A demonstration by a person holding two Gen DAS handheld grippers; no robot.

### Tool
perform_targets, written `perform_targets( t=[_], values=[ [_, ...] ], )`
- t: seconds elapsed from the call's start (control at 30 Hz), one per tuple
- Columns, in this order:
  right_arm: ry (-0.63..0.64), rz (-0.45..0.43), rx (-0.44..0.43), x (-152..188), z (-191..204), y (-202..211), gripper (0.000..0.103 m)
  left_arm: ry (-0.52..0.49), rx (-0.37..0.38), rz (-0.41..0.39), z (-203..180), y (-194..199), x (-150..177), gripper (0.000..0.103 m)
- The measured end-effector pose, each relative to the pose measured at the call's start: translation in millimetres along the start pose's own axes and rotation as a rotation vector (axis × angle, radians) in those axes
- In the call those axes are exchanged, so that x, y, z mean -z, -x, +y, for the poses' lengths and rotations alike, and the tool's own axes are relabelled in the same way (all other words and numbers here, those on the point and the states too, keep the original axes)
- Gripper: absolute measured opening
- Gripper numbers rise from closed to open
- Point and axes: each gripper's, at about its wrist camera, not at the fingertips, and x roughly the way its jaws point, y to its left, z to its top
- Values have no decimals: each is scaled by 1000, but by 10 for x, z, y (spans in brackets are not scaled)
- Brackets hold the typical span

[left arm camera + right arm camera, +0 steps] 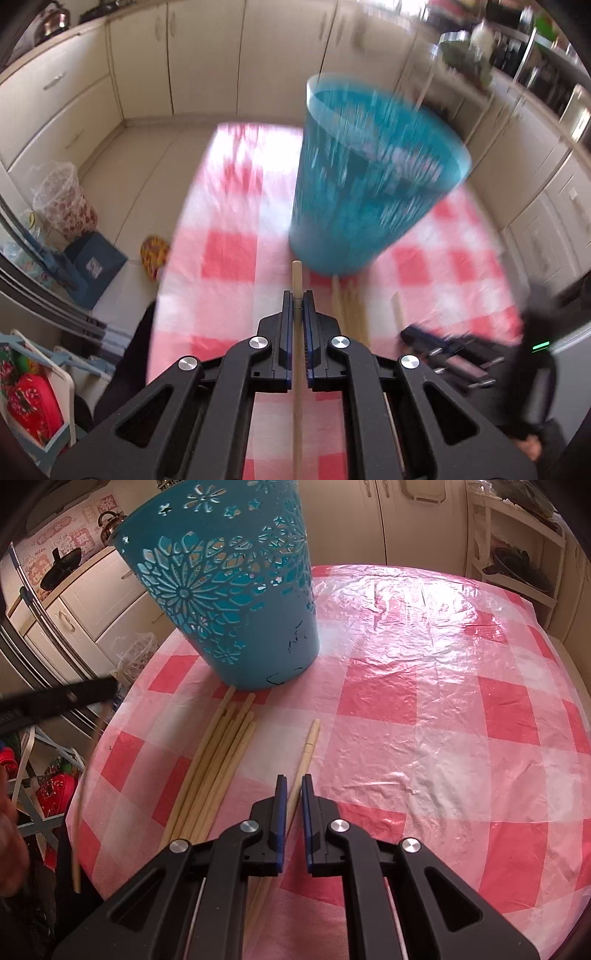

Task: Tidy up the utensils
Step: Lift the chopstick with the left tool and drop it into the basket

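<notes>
On the left wrist view, the left gripper [297,295] had its jaws pressed together on a single wooden chopstick [296,275], which ran lengthwise between the pads and poked out a little past the tips. That end pointed toward the teal basket [373,177], standing upright on the checked tablecloth [229,254]; likely the stick was being carried to the basket's open mouth. Heavy blur on the basket. More loose sticks lay on the cloth just beside its base, and the right gripper [439,345] sat low at the right edge, details unclear.

On the right wrist view, the right gripper [291,779] looked nearly closed, a narrow gap between the tips. One separate chopstick [308,746] ran on the cloth under or between the jaws; whether the pads actually pinched it could not be told. A bundle of chopsticks [218,753] lay side by side to its left, tips close to the basket's [229,602] foot, probably laid there for easy one-by-one picking. At left, a dark blurred finger of the left gripper [74,698] showed, with its thin stick [83,797] hanging down past the table edge.
</notes>
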Motion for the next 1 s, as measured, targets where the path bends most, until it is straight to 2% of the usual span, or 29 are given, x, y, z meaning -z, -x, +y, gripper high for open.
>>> perform_targets(
  t=[0.13, 0.27, 0.37, 0.47, 0.53, 0.63, 0.7, 0.87, 0.93, 0.97, 1.0],
  values=[
    [-6, -12, -17, 17, -33, 6, 9, 16, 69, -209, -44, 664, -450, 5],
    [-15, -34, -31, 36, -71, 16, 10, 9, 96, -435, -283, 995, -904, 5],
    [-24, -44, -46, 45, -96, 29, 10, 31, 62, -562, -479, 987, -1207, 5],
    [-29, -49, -58, 72, -133, 54, 10, 52, -35, -646, -616, 779, -1490, 5],
    [-34, -50, -64, 74, -157, 62, 10, 62, -88, -660, -678, 560, -1590, 5],
    [-40, -50, -71, 78, -185, 77, 10, 58, -173, -637, -691, 155, -1621, 5],
    [-40, -49, -72, 73, -191, 76, 10, 50, -187, -582, -675, -42, -1587, 5],
    [-39, -44, -71, 64, -190, 82, 10, -10, -231, -470, -575, -320, -1254, 7],
    [-35, -39, -60, 58, -178, 89, 10, -26, -243, -427, -533, -352, -1152, 15],
    [-37, -36, -55, 53, -175, 90, 10, -29, -249, -419, -508, -336, -1099, 24],
    [-38, -32, -48, 49, -164, 89, 10, -28, -260, -419, -475, -303, -1044, 38]
  ],
)
